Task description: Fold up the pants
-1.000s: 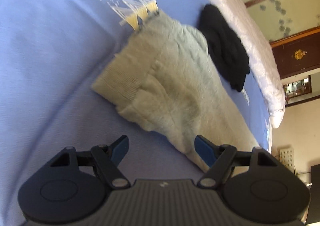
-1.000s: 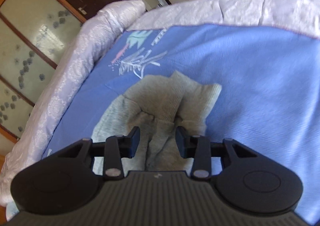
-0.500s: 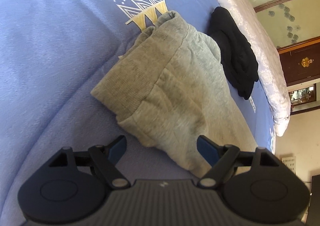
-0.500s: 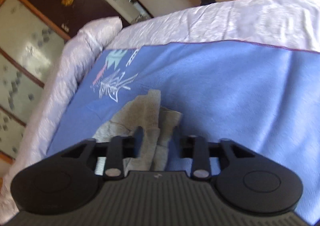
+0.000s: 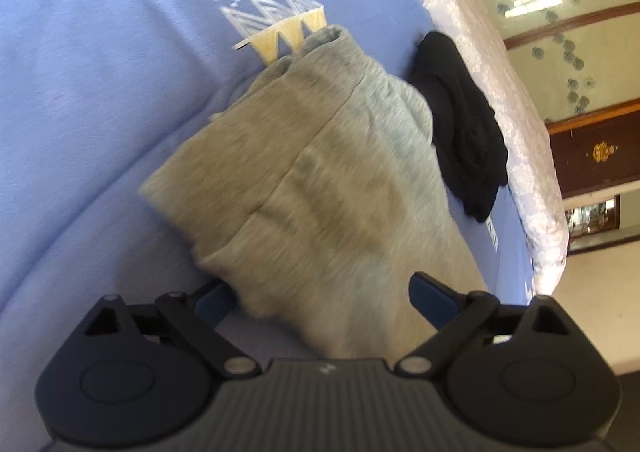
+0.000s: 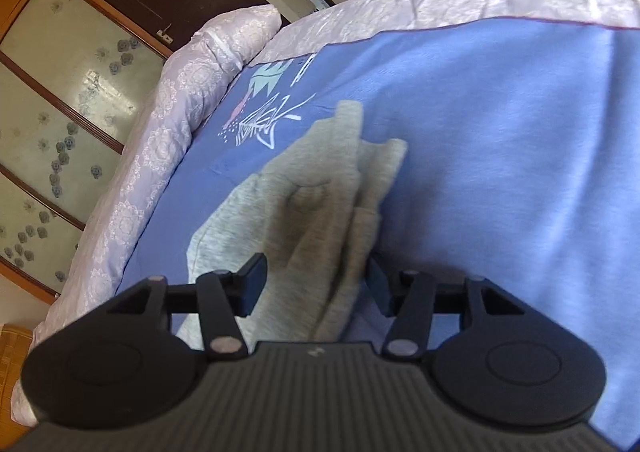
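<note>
Pants [image 5: 320, 179], grey, lie bunched and partly folded on a blue sheet [image 5: 88, 99], ribbed cuff end toward a white-and-yellow crown print [image 5: 280, 23]. Fabric is layered, with a crease across the middle. In the right wrist view the pants [image 6: 316, 203] run up from the fingers to a pale print [image 6: 264, 123], with folded edges stacked on their right side.

Left gripper [image 5: 320, 296] is low over the near end of the pants, jaws wide apart and opening, cloth between them; whether the left pad touches cloth, cannot tell. Right gripper [image 6: 314, 284] straddles the other end, jaws apart and opening, cloth between them, pads not pressing.

Black garment [image 5: 460, 131] lies just beside the pants toward the white quilt [image 5: 500, 91] at the bed edge. Wardrobe [image 6: 60, 111] with frosted floral panels stands behind.
</note>
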### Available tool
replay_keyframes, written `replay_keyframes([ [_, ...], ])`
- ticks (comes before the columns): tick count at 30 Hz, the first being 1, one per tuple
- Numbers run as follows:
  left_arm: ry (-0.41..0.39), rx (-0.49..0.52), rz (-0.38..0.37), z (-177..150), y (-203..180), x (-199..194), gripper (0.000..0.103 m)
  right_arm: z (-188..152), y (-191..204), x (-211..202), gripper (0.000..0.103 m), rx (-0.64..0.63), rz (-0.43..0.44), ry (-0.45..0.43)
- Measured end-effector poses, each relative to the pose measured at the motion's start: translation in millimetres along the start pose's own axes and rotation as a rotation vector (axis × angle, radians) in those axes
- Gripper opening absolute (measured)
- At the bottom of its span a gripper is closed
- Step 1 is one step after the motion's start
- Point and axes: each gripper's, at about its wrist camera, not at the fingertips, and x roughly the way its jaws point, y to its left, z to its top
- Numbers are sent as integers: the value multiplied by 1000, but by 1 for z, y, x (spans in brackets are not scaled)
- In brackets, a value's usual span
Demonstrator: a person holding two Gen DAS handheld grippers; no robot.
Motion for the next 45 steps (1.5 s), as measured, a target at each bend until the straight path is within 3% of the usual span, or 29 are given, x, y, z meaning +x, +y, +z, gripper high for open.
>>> replay_keyframes([
  [1, -17, 11, 13, 2, -5, 4, 59, 0, 4, 5, 53, -1, -11, -2],
  [2, -11, 22, 50, 6, -9, 11, 13, 1, 9, 9, 33, -13, -33, 2],
  [3, 27, 0, 67, 11, -8, 21, 11, 1, 13, 12, 17, -32, -70, 19],
  [4, 43, -62, 55, 15, -2, 25, 10, 2, 16, 13, 11, -36, -83, 30],
  [6, 45, -116, 30, 23, -3, 15, 10, 7, 20, -1, 10, -20, -66, 3],
  [9, 17, -92, -10, 34, -19, -20, 10, 19, 37, -34, 10, -47, -15, -38],
  [15, -7, -23, 10, 40, -42, -88, 10, 34, 63, -113, 10, -81, 45, -29],
  [18, 18, -17, 9, 28, -22, -113, 10, 28, 55, -157, 10, -113, 74, -33],
  [21, 47, 5, 54, 1, 10, -123, 10, 6, 20, -190, 10, -128, 65, -8],
  [24, 133, -23, 120, -30, 56, -116, 20, -28, -40, -209, 11, -94, -2, 31],
  [25, 149, -56, 142, -38, 71, -115, 35, -39, -59, -210, 15, -76, -43, 49],
  [26, 145, -94, 132, -44, 84, -115, 41, -48, -79, -211, 16, -50, -74, 65],
  [27, 116, -129, 75, -48, 92, -121, 44, -56, -96, -214, 16, -13, -68, 72],
  [28, 108, -146, 55, -51, 95, -124, 51, -63, -108, -220, 30, 28, -57, 64],
  [29, 99, -139, 45, -54, 93, -127, 58, -69, -115, -229, 33, 63, -31, 42],
  [30, 81, -110, 37, -58, 88, -131, 61, -74, -118, -238, 39, 80, -34, 21],
  [31, 68, -76, 29, -62, 81, -132, 63, -80, -117, -248, 51, 70, -48, -18],
  [34, 96, 41, -19, -76, 54, -125, 63, -93, -107, -271, 52, -27, -98, -99],
  [39, 189, 247, -65, -107, 7, -98, 56, -111, -74, -286, 41, -245, -1, -88],
  [42, 226, 309, -21, -121, -10, -80, 56, -120, -59, -281, 37, -343, 76, -50],
  [43, 231, 332, 25, -129, -13, -74, 54, -123, -51, -275, 37, -367, 86, -45],
  [44, 230, 363, 91, -132, -15, -64, 46, -126, -45, -267, 37, -382, 92, -41],
  [45, 209, 393, 111, -134, -16, -58, 46, -128, -41, -258, 37, -385, 102, -31],
])
